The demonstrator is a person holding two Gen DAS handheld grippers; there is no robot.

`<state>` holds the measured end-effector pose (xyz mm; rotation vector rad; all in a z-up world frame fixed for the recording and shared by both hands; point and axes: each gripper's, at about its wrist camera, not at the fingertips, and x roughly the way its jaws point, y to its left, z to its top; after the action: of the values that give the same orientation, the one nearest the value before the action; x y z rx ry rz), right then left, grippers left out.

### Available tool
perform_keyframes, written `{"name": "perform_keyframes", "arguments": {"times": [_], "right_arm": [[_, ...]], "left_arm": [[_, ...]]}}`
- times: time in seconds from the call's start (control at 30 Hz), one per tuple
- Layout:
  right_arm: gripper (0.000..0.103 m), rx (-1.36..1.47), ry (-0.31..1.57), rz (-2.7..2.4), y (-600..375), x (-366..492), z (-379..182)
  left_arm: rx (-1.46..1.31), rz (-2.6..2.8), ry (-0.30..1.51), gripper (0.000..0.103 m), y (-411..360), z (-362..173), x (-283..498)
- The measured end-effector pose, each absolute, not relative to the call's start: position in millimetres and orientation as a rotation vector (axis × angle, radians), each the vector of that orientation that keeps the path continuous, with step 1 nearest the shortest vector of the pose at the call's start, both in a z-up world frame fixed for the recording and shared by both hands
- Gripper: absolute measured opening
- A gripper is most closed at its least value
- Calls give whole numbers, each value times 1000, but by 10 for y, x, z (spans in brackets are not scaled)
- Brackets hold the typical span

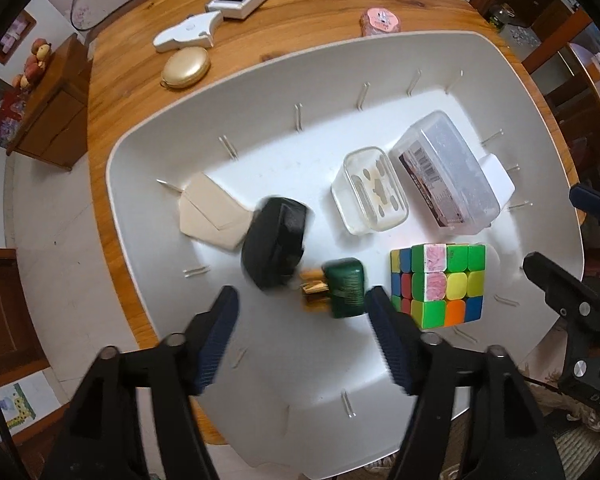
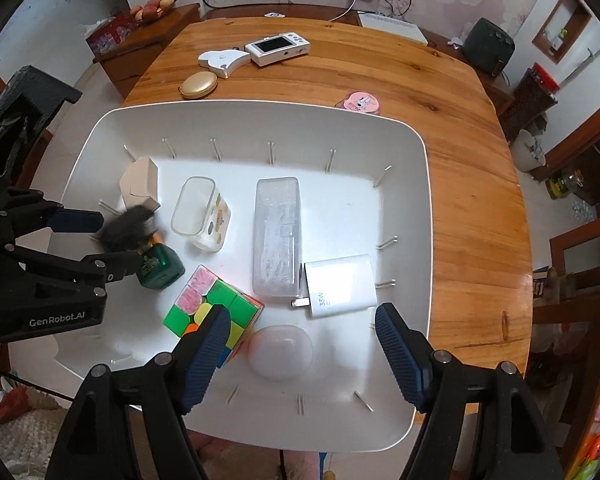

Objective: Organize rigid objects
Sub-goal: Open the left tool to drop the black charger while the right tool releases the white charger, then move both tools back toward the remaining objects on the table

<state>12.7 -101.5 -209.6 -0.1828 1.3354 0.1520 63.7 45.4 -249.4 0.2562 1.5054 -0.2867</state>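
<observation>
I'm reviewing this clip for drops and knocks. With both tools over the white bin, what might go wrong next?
1. The black object is motion-blurred beside the open left tool, so it seems loose and may strike the green bottle or beige box.
2. The bin is crowded; the right tool, open over the pale pink case, has a finger overlapping the puzzle cube and may nudge it.

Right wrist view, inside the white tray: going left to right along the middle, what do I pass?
Beige box → small clear container → long frosted case → white charger, then the tray's right wall. The blurred black object and the green bottle overlap, so I leave them out.
</observation>
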Motion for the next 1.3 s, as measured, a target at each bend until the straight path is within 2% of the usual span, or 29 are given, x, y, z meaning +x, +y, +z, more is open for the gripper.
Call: {"name": "perform_keyframes", "arguments": {"times": [0.17, 0.9, 1.3], "right_arm": [[76, -181, 1328, 151, -1023, 99, -2063], [76, -175, 1265, 106, -976, -30, -1790], [76, -93, 1200, 17, -1081, -34, -1545]], "left_arm": [[249, -273, 1488, 80, 443, -2390, 631], [211, -301, 1306, 80, 654, -1599, 599], [217, -292, 1168, 80, 796, -1120, 876]]}}
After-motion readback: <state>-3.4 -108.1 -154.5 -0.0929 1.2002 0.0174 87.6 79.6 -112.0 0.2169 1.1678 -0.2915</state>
